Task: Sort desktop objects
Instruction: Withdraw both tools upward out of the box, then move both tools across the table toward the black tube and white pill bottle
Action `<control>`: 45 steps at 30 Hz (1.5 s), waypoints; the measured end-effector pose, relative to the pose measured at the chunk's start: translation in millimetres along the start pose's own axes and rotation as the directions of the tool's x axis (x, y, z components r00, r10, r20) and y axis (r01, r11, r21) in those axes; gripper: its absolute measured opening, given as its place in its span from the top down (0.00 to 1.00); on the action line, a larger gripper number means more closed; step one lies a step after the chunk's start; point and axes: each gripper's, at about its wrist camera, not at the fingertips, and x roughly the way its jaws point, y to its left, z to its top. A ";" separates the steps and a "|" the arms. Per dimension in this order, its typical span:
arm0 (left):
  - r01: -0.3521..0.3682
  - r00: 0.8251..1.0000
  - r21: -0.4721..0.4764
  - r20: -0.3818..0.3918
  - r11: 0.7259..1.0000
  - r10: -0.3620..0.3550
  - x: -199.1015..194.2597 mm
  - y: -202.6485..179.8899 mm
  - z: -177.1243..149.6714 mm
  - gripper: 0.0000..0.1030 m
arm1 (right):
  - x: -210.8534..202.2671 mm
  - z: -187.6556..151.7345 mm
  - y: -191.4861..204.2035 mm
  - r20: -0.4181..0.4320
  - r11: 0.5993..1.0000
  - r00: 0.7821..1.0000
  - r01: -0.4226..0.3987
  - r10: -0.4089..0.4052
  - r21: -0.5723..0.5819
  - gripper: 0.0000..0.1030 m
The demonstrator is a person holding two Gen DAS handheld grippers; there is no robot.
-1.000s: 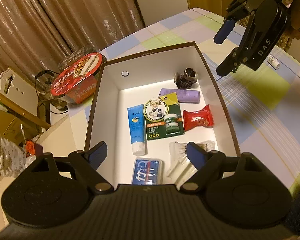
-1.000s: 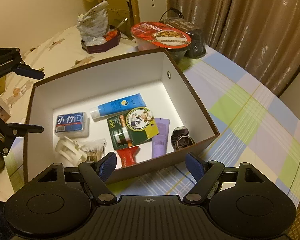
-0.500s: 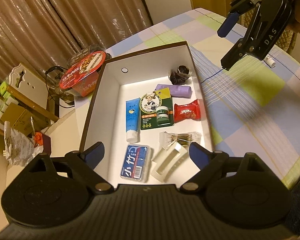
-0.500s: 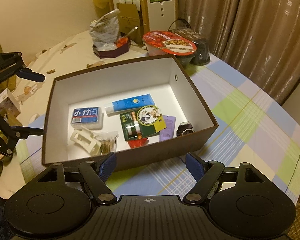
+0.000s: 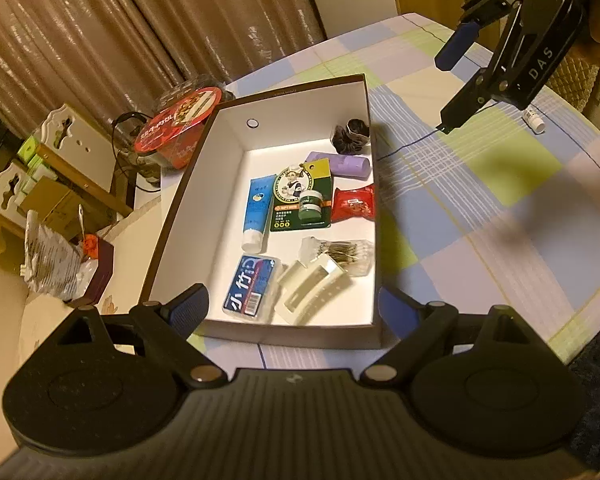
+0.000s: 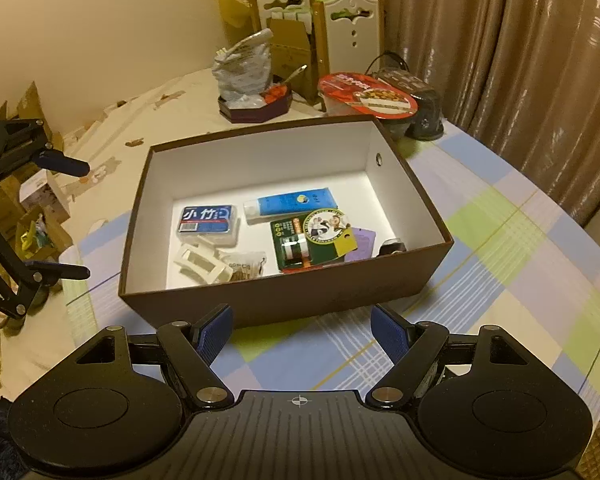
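Observation:
A brown box (image 5: 260,336) with a white inside stands on the checked tablecloth. In it lie a blue tube (image 5: 256,214), a green balm card (image 5: 300,200), a purple tube (image 5: 340,164), a red snack pack (image 5: 354,208), a dark scrunchie (image 5: 350,132), a blue case (image 5: 252,286), a white hair clip (image 5: 314,294) and a bag of hairpins (image 5: 340,254). My left gripper (image 5: 292,312) is open and empty just short of the box's near end. My right gripper (image 6: 302,328) is open and empty in front of the box's (image 6: 284,300) long side wall.
A small white bottle (image 5: 534,118) lies on the tablecloth beyond the right gripper (image 5: 452,84). A red-lidded noodle bowl (image 6: 368,94) and a dark tub (image 6: 416,96) stand behind the box. A tray with a crumpled bag (image 6: 252,100) and white chairs (image 6: 352,32) are further back.
Both grippers have drawn back from the box, which now looks smaller and farther off in both views. Both stay open and empty; the items in the box have not moved.

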 end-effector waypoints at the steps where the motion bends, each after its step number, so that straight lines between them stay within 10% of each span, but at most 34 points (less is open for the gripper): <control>1: -0.002 1.000 -0.004 0.000 1.000 0.002 -2.8 -3.6 -0.7 0.12 | -2.0 -2.4 -0.3 0.003 1.000 1.000 -0.006 0.006 -0.001 0.24; 27: 0.107 0.994 0.006 0.035 0.994 -0.108 4.8 -93.1 29.7 0.12 | -60.9 -112.4 -54.7 0.003 0.979 0.999 0.036 -0.038 0.199 0.24; 45: 0.293 0.951 0.135 0.063 0.947 -0.303 72.6 -153.4 95.9 0.13 | -96.4 -225.6 -143.6 -0.086 0.760 0.968 0.239 -0.236 0.605 0.24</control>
